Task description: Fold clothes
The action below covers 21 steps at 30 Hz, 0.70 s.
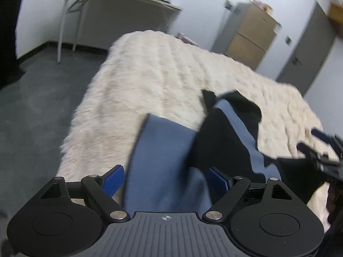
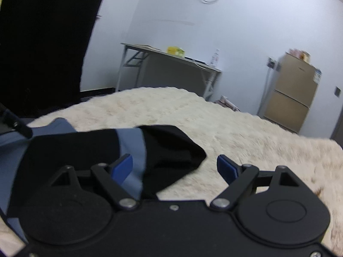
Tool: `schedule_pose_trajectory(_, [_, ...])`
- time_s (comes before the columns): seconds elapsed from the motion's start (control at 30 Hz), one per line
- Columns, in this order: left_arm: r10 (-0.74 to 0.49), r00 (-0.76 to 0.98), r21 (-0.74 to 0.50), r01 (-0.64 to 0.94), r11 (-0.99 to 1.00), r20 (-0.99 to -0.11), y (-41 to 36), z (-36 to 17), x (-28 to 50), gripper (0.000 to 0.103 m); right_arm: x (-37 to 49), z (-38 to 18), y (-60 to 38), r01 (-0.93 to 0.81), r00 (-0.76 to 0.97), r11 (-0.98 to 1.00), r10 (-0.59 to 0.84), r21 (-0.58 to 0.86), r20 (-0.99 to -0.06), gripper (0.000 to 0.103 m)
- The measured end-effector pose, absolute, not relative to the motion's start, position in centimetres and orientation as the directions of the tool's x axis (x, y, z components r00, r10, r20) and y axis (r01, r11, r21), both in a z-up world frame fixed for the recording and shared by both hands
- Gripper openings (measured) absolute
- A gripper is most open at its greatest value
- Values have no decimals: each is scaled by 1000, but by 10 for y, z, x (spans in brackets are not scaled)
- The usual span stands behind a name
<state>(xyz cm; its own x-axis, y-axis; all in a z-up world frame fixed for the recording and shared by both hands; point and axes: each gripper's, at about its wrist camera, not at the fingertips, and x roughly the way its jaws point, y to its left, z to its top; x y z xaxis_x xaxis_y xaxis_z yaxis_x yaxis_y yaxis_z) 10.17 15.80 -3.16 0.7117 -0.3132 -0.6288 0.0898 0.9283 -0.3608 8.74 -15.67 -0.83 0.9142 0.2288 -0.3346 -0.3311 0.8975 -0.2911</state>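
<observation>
Here both claws gape, left claw (image 1: 165, 180) straddling the garment (image 1: 171, 150); only its view shows the right claw (image 1: 319, 147).

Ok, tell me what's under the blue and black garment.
The garment lies on a cream fluffy blanket, which spreads out around it. What the blanket covers is hidden, and whether anything lies between garment and blanket cannot be seen.

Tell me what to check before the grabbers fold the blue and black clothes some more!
1. Left gripper open: ok, pads stand apart, blue cloth between them.
2. Right gripper open: ok, grips nothing.
3. Blue and black garment on the fluffy cream blanket: ok.
4. Garment lying flat: not ok, it is bunched.
5. Blanket beside the garment free: ok.
6. Fold neat: cannot tell, picture blurred.
</observation>
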Motion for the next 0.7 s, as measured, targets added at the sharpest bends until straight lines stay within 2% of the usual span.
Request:
schedule_pose_trajectory(0.23, [-309,721,-391,57,919,-621,174,-33,100,81,81,-19,-129,-384,904,825,246,-414,-349,85])
schedule_pose_trajectory(0.47, [-291,699,-334,79,939,-653,163,-39,103,81,85,-20,-137,-374,909,841,249,-391,-335,85])
schedule_pose_trajectory(0.7, [-316,722,-300,156,941,-616,168,-25,130,79,87,-19,-155,-374,907,881,282,-291,-312,85])
